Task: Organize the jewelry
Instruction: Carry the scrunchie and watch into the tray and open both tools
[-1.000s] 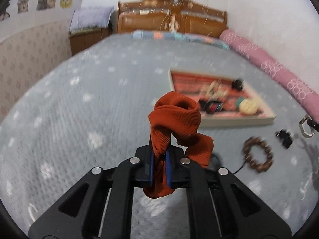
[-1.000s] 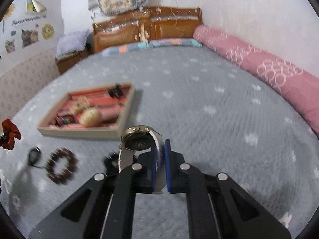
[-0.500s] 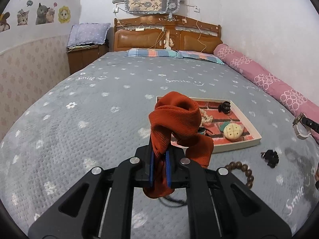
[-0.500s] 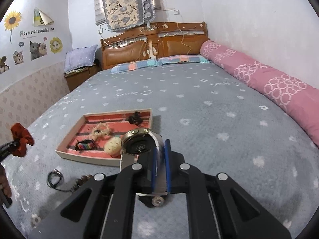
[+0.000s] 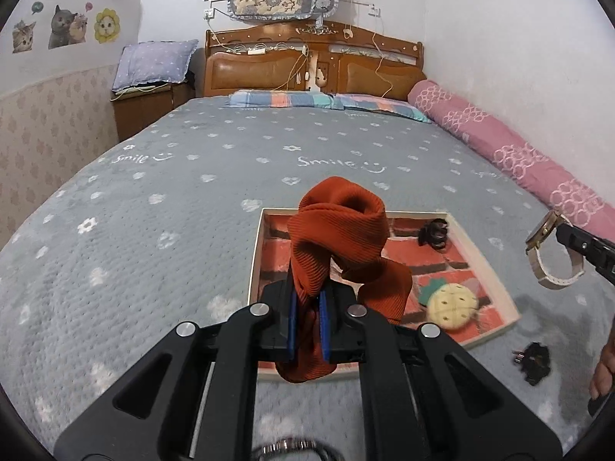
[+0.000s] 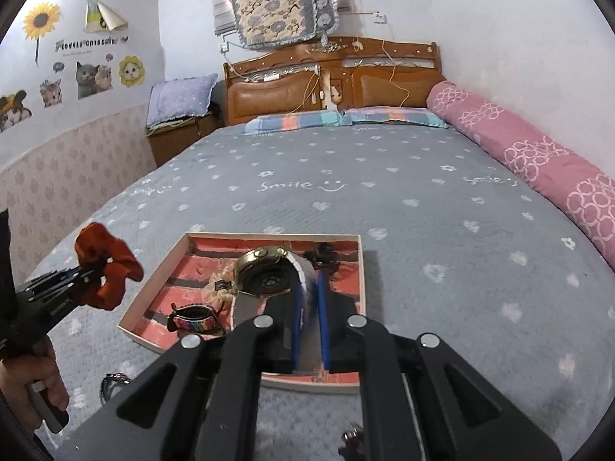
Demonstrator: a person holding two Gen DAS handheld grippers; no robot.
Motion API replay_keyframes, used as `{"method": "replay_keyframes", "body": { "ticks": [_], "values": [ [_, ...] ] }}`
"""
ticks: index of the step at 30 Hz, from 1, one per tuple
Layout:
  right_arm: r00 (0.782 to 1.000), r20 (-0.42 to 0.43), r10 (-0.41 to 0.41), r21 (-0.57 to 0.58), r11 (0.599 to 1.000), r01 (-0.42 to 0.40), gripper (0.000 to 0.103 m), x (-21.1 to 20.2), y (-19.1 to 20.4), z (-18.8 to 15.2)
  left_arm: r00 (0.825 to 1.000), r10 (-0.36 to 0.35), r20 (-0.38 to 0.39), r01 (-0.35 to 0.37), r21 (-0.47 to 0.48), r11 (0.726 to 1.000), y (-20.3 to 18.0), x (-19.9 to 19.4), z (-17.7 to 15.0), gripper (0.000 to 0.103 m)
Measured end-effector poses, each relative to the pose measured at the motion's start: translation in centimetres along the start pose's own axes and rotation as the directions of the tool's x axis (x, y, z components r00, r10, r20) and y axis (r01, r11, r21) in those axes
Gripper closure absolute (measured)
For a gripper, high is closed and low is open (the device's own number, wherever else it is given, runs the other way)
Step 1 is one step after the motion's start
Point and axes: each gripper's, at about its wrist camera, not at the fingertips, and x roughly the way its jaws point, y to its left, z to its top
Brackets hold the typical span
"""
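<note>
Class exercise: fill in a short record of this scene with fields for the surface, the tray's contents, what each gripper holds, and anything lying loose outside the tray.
surface: grey bedspread
tray: black hair claw, pineapple plush, striped clip, a pale braided piece
left gripper: shut on orange scrunchie
right gripper: shut on wristwatch
loose outside tray: small black clip
</note>
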Motion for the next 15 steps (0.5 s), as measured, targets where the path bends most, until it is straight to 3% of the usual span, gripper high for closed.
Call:
{"method": "replay_keyframes", "body": {
  "ticks": [15],
  "values": [
    [0.993,-0.113,-0.031,-0.013,0.999,0.03,0.095,9.2,0.2,-0.7,0.993,-0.003,-0.119,-0.001,-0.038,0.999,0.3,8.6,-1.6,0.095]
  ]
}}
